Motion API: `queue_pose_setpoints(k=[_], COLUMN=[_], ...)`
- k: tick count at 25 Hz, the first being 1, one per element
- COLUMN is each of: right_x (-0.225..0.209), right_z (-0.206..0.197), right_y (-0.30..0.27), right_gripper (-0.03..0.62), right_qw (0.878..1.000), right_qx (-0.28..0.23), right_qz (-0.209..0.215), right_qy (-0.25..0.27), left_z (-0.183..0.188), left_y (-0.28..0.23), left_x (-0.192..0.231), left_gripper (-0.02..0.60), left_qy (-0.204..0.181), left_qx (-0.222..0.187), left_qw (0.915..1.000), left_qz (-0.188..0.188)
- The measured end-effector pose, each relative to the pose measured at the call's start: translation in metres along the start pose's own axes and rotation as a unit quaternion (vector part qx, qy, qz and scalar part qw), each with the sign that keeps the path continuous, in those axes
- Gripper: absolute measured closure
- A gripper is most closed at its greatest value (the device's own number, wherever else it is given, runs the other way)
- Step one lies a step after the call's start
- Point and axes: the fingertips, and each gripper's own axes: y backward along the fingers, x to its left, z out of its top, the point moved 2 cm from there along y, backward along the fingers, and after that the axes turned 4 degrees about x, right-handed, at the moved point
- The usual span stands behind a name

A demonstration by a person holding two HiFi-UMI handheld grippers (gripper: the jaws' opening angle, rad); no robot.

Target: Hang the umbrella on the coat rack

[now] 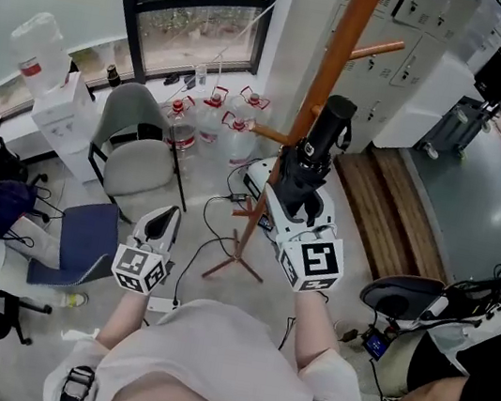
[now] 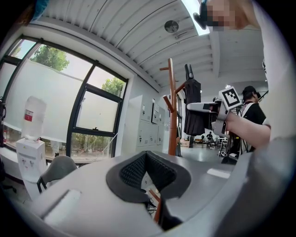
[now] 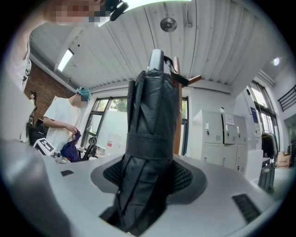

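Right gripper (image 1: pixel 296 201) has its jaws wide and clamped on the lower part of the folded black umbrella (image 1: pixel 321 145). It holds the umbrella upright, handle end up, just beside the coat rack (image 1: pixel 341 48), probably so the top strap can reach a peg. Left gripper (image 1: pixel 163 220) sits off to the side, jaws closed together, empty. Umbrella is compact, strapped shut, pleated fabric.

Our left gripper (image 2: pixel 148 175) has its jaws drawn together with nothing between them. Ahead of it, slightly right, stands the wooden coat rack (image 2: pixel 172 115). Just right of the rack, the right gripper (image 2: pixel 203 107) holds the folded black umbrella (image 2: pixel 193 111) upright. Off to our gripper's left, a water dispenser (image 2: pixel 30 139) and a grey chair (image 2: pixel 58 169) stand by the window (image 2: pixel 97 122).
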Motion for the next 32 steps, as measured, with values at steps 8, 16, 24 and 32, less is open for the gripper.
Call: queue_pose_setpoints(k=[8,16,24,32], right_x=[0.015,0.028,0.035,0.047], right_z=[-0.026,-0.062,-0.11,-0.15], right_y=[-0.011,-0.014,-0.021,-0.036], right_gripper=[0.349,0.349,0.349,0.349], right_qw=[0.999,0.998,0.994,0.986], right_qx=[0.02,0.048,0.096,0.143], right_qz=[0.02,0.031,0.033,0.045], right_qy=[-0.018,-0.032,-0.049,-0.078], left_z=[-0.008,-0.012,-0.013,-0.016], left_y=[-0.007,-0.011,-0.014,-0.011], left_x=[0.002,0.004,0.002,0.007], left_gripper=[0.572,0.572,0.572,0.572], left_qy=[0.002,0.002,0.003,0.004], left_qx=[0.008,0.015,0.021,0.022], left_qw=[1.0,0.9999,0.9998,0.9997], left_qz=[0.001,0.002,-0.001,0.0])
